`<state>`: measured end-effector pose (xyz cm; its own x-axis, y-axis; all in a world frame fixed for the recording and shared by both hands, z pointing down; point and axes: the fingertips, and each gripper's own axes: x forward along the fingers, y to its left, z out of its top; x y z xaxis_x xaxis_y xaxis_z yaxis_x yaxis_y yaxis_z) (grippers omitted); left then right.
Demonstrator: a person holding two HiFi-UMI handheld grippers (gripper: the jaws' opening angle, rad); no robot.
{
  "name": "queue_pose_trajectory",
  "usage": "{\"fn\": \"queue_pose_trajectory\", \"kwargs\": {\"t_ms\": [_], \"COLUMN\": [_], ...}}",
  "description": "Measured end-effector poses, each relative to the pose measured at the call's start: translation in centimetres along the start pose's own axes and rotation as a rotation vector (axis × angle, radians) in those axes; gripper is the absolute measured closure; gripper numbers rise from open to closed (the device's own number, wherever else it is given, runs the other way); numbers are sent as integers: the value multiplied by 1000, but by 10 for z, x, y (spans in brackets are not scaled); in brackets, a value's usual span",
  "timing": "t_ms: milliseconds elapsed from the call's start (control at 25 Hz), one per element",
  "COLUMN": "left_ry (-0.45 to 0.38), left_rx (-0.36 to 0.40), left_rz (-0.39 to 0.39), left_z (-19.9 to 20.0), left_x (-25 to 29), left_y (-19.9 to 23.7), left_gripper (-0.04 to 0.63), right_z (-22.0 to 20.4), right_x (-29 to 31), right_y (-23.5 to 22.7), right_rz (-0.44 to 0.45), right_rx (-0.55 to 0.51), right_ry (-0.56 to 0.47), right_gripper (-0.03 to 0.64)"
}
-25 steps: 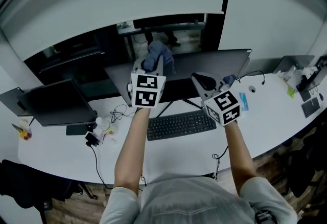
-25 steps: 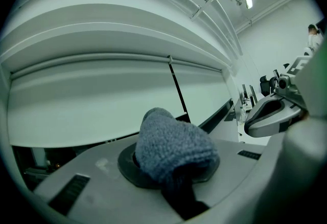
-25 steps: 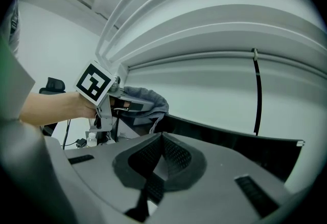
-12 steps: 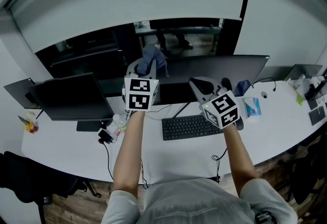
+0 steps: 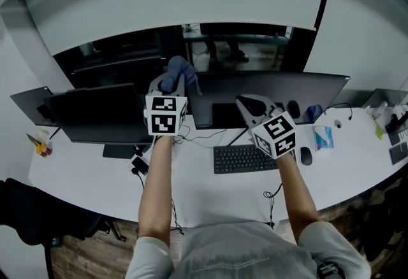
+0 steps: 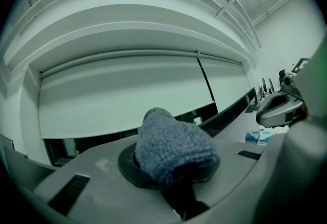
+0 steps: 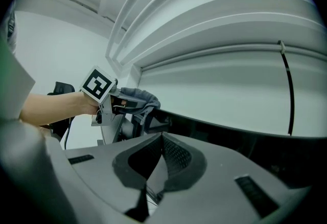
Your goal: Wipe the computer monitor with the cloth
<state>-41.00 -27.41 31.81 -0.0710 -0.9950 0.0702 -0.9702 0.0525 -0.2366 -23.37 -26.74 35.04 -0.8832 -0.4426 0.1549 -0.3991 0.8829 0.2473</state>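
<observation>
My left gripper [image 6: 174, 169] is clenched on the cloth [image 6: 171, 149]. The grey-blue wad bulges up out of the closed jaws and hides their tips. In the head view that gripper [image 5: 173, 83] is raised on the left, and the cloth [image 5: 178, 69] sits at the far end of it, just at the top left corner of the monitor [image 5: 274, 90]. From my right gripper view the cloth [image 7: 138, 97] hangs at the left end of the monitor's dark top edge [image 7: 230, 136]. I cannot tell whether it is actually touching the screen.

My right gripper [image 7: 159, 156] is closed with nothing in it, its two ribbed pads meeting at the tips. In the head view it [image 5: 250, 104] hovers in front of the lower left part of the monitor, apart from the left gripper.

A second monitor [image 5: 95, 112] stands to the left of the main one, with the cloth over the gap between them. On the white desk [image 5: 204, 198], a keyboard [image 5: 245, 158] lies near the base of the main monitor, just under my right gripper. A mouse [image 5: 306, 155] lies just right of the keyboard. Loose cables [image 5: 191, 137] run across the desk between the two monitors.
</observation>
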Motion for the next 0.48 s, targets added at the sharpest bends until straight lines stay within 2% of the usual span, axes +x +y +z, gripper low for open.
{"fn": "queue_pose_trajectory", "kwargs": {"t_ms": [80, 280, 480], "left_ry": [37, 67, 30], "left_rx": [5, -15, 40], "left_rz": [24, 63, -2], "left_z": [-16, -40, -33], "left_x": [-2, -12, -11], "left_y": [13, 36, 26], "left_gripper": [550, 550, 550], "right_z": [1, -3, -7], "right_x": [8, 26, 38], "right_y": [5, 16, 24], "right_rz": [12, 42, 48], "right_rx": [-3, -1, 10], "right_ry": [0, 11, 18], "right_gripper": [615, 615, 615]}}
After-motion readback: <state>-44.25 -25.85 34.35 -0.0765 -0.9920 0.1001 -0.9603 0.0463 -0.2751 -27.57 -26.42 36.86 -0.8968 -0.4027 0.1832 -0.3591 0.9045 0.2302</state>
